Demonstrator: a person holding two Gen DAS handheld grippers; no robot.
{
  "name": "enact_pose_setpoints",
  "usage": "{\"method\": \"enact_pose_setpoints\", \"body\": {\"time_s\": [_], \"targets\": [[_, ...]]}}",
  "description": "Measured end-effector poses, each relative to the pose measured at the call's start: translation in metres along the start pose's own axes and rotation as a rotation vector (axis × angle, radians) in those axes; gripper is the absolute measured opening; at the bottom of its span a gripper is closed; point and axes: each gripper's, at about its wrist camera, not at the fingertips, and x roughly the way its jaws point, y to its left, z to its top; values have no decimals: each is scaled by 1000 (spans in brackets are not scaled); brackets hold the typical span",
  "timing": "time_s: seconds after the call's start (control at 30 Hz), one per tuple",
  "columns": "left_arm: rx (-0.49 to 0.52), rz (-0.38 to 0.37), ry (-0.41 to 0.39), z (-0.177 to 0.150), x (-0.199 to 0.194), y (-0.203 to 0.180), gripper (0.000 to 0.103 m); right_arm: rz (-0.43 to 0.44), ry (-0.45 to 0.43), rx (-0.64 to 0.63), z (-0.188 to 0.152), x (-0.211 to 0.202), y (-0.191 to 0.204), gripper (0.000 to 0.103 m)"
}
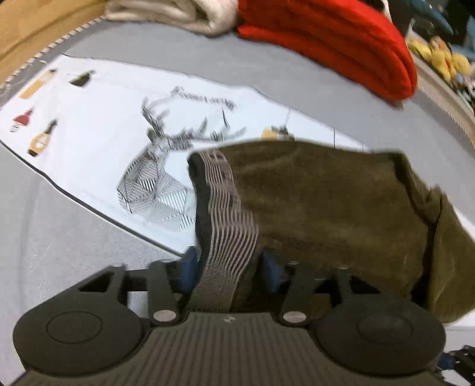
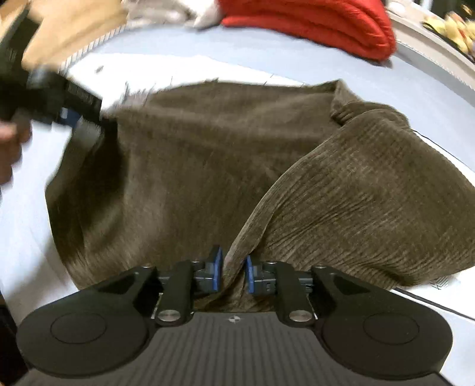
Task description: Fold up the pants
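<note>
Olive-brown ribbed pants [image 1: 332,213] with a grey striped waistband [image 1: 228,225] hang over a white printed mat [image 1: 98,142]. My left gripper [image 1: 228,264] is shut on the waistband, blue pads on each side of it. In the right wrist view the pants [image 2: 193,166] spread wide and a folded-over part [image 2: 365,202] lies at the right. My right gripper [image 2: 234,273] is shut on a bunched edge of the pants. The left gripper [image 2: 68,115] shows blurred at the upper left of that view, on the pants' far corner.
A grey sheet [image 1: 59,237] covers the bed under the mat. A red folded blanket [image 1: 335,44] and a beige folded cloth [image 1: 178,14] lie at the far edge. Yellow toys [image 1: 442,56] sit on a shelf at the far right. A wooden frame [image 1: 35,26] borders the left.
</note>
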Motion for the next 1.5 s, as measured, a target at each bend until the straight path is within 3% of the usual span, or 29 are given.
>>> {"method": "enact_pose_setpoints", "body": {"time_s": [0.07,0.13,0.27,0.37,0.77,0.87,0.93,1.03,1.3,1.5], "targets": [[14,34,-61,1,-12,-1,74,-20,-65,57,7,-8,-7,43],[16,55,-102,1,-22,-5,76,-74,-135,103,13,-14,-15,56],[7,-16,-74,1,-21,-15,81,-205,-204,178,23,-10,-23,62],[9,-47,-43,-2,-17,-21,81,-248,-194,202,21,3,-27,65],[44,-85,14,-3,-12,-13,82,-309,-78,87,36,60,-8,72],[21,-89,14,1,-16,-8,82,-357,-46,35,33,68,-2,65],[16,-92,11,2,-18,-8,82,-356,-22,36,30,69,-5,35],[21,-93,7,1,-22,-11,82,-332,-12,51,26,61,-7,19],[58,-96,13,-8,-24,-24,82,-260,4,-131,7,13,-3,15],[74,-74,13,-11,-18,-31,82,-198,168,-251,-25,4,-28,15]]}}
